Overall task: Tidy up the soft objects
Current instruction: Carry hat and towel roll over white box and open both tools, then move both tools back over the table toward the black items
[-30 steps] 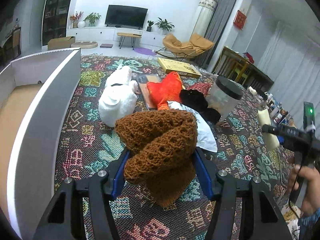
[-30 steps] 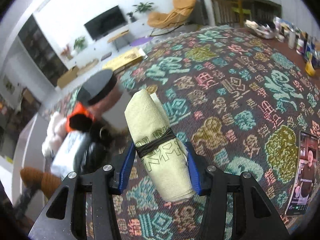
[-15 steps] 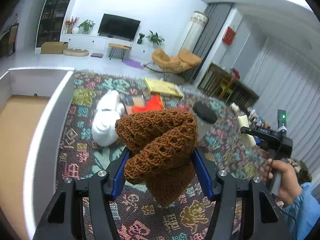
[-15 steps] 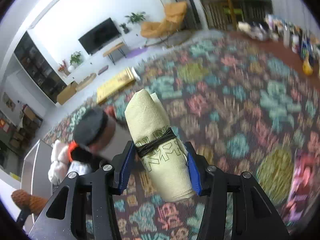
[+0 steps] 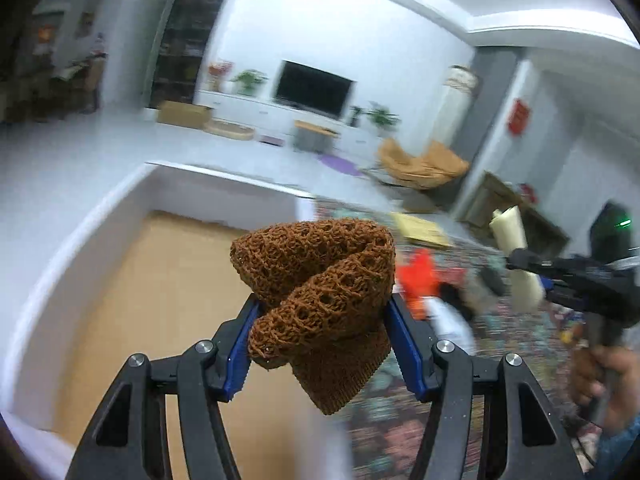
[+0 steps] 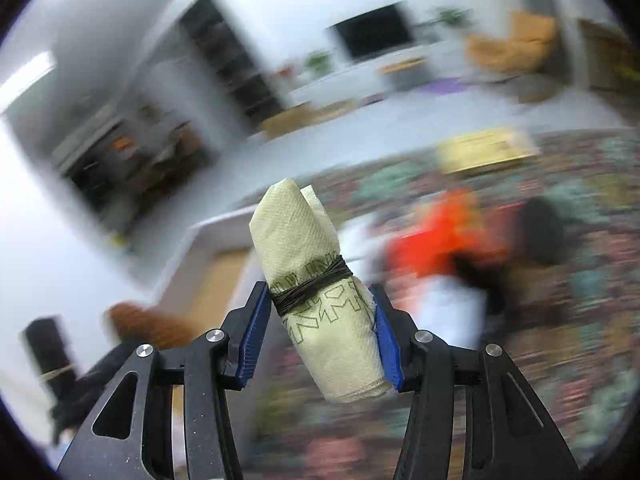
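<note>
Sitting at far left is the white box (image 5: pixel 100 216) with its tan floor, just left of the patterned rug (image 5: pixel 400 412). Left gripper (image 5: pixel 322 312) is clamped on the brown knit piece (image 5: pixel 316 280), which bulges up past the blue pads and droops below them, held above the box's right edge. Further right, blurry orange plush (image 5: pixel 420 276) lies on the rug. Right gripper (image 6: pixel 318 320) is pinching the rolled yellow towel (image 6: pixel 316 292), tied with a dark band, tilted between its pads, up in the air over the rug.
</note>
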### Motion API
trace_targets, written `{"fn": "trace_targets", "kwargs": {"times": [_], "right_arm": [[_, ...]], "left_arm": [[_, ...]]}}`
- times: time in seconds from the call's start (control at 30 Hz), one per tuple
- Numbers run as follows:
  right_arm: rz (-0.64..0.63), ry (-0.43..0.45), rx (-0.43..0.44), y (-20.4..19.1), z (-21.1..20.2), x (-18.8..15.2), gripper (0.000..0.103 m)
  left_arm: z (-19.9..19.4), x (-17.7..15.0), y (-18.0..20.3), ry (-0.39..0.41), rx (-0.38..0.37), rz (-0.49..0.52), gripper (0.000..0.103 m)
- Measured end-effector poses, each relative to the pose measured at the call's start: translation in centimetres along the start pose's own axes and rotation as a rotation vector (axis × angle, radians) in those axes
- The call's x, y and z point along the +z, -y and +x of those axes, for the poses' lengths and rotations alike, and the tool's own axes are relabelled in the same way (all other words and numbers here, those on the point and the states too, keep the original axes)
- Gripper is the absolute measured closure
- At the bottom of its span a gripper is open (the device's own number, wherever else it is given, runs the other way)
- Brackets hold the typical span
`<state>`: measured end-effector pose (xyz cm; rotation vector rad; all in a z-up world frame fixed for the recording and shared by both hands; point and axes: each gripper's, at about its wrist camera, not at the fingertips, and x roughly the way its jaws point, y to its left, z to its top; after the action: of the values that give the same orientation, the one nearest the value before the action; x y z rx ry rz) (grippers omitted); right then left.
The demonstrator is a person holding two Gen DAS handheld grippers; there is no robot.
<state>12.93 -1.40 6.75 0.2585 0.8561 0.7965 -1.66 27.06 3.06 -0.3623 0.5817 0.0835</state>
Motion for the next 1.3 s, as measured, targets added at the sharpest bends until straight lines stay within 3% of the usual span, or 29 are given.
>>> {"fn": "trace_targets", "kwargs": {"times": [0.1,0.17,0.27,0.33,0.43,0.5,0.6,0.73,0.83,0.9,1.0,1.1,1.3], "right_arm": [[-0.007,-0.082,0.108,-5.5,4.4,-1.8,0.045],[0.002,-0.142,0.153,-7.3,7.1,-2.7,0.017],[0.058,-0.25,0.195,-7.7,10.0,-3.7,0.018],[0.079,-0.244,0.2,-6.5,9.7,-4.1,0.018],[0.032,-0.165,0.064,-3.0,7.8,-5.3,0.018],[-0.006,-0.129,-0.06,-0.5,6.8,-6.5,0.018],[0.005,-0.103,-0.357,7.0,5.6,-11.6,0.018],[0.088,-0.116,-0.621,15.6,3.9,-16.4,0.018],[0.134,-0.056,-0.738,19.5,2.4,-18.1,0.019],[0.144,-0.002,-0.757,20.3,1.5,-18.6,0.019],[0.175,0.048,-0.742,21.1,0.6,-18.9,0.019],[0.187,0.056,-0.737,21.2,-0.6,-19.0,0.019],[0.145,0.019,-0.79,18.8,-0.7,-18.4,0.016]], "left_arm": [[-1.2,-0.5,-3.6,-0.018,0.139,-0.003,0.031],[-1.5,-1.0,-5.8,-0.03,0.251,-0.014,0.003],[-1.9,-1.8,-7.8,-0.015,0.336,-0.045,0.002],[-2.0,-2.1,-8.6,-0.004,0.353,-0.074,0.002],[-1.7,-2.6,-7.9,0.012,0.304,-0.104,0.002],[-1.2,-2.9,-5.8,0.015,0.228,-0.102,0.002],[0.2,-3.6,-0.4,0.007,0.08,-0.055,0.002],[3.9,-6.3,10.0,-0.1,-0.152,0.08,0.001],[7.3,-9.8,16.0,-0.203,-0.232,0.191,0.001],[10.8,-12.7,19.0,-0.28,-0.221,0.255,0.001],[15.6,-15.7,20.4,-0.362,-0.152,0.283,0.001],[19.0,-16.4,19.3,-0.366,-0.046,0.282,0.002],[23.0,-16.1,17.9,-0.344,0.055,0.32,0.001]]}}
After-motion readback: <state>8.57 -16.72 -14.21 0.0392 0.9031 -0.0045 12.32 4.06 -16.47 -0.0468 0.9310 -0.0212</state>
